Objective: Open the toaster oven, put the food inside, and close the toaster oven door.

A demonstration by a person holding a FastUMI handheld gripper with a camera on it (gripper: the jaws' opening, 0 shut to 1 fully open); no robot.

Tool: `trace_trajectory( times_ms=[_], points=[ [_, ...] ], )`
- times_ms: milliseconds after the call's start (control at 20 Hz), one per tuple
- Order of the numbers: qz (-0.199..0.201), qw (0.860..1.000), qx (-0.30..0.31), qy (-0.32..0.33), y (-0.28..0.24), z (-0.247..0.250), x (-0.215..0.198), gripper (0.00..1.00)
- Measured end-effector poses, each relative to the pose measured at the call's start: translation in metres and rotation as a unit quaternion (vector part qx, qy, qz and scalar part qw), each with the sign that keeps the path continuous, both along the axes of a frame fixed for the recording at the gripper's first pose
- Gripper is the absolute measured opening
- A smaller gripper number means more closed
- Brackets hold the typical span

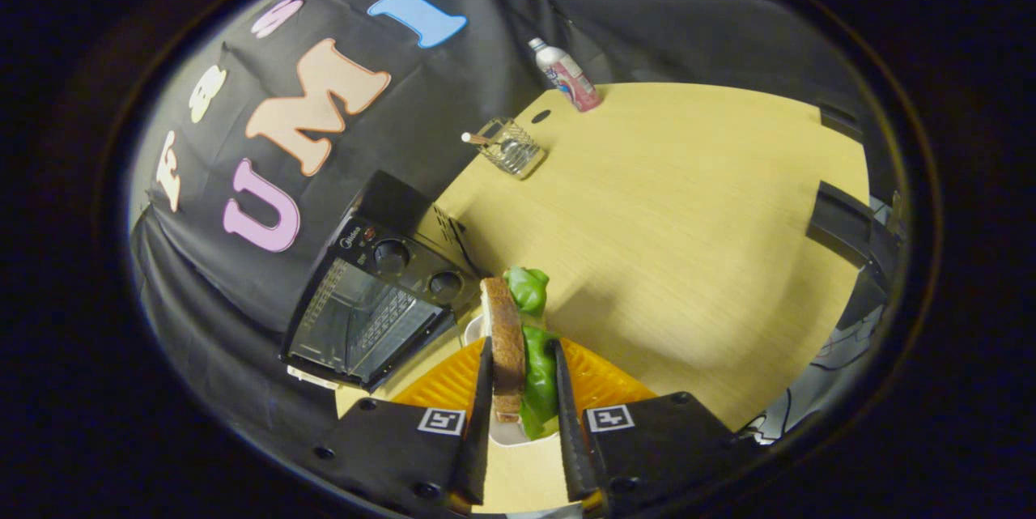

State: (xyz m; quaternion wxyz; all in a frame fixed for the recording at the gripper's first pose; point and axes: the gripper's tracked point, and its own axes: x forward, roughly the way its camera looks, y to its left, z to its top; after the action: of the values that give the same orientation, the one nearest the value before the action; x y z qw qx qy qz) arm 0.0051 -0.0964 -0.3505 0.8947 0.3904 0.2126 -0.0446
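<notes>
**Claw clamped on sandwich, toaster oven door shut**

Claw [524, 389] grasping the sandwich [518, 341]: both fingers press its sides, brown bread slice against one finger [484, 397], green lettuce against the other.

Largest first:
- Surface [688, 244], pale wood grain, runs from the claw to the booth wall.
- Toaster oven [372, 300], black, sits on the surface against the wall, just beside the claw and a little ahead. Glass door closed, rack visible through it, two round knobs on the panel beside the door.
- Orange ribbed plate [603, 377] lies under and behind the fingers, sandwich above it.
- Sandwich held on edge, upright between the fingers, lettuce poking out past the bread at the far end.
- Wire basket [511, 148] well beyond, near the wall.
- Bottle [566, 75] with pink label at the far edge of the surface, beyond the basket.
</notes>
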Motion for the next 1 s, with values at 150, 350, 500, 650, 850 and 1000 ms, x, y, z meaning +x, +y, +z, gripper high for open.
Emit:
trace_trajectory(
  times_ms=[150, 350, 500, 650, 850, 1000],
  points=[
    [-0.003, 1.000, -0.002, -0.010, 0.002, 0.011, -0.003, 0.31],
    [-0.030, 0.998, 0.028, -0.042, 0.005, 0.038, -0.012, 0.31],
    [-0.078, 0.987, 0.102, -0.094, 0.014, 0.063, -0.011, 0.31],
    [-0.096, 0.976, 0.156, -0.118, 0.046, 0.069, -0.005, 0.30],
    [-0.066, 0.975, 0.183, -0.110, 0.113, 0.063, 0.013, 0.31],
    [-0.045, 0.970, 0.207, -0.120, 0.161, 0.073, 0.036, 0.30]
  ],
)
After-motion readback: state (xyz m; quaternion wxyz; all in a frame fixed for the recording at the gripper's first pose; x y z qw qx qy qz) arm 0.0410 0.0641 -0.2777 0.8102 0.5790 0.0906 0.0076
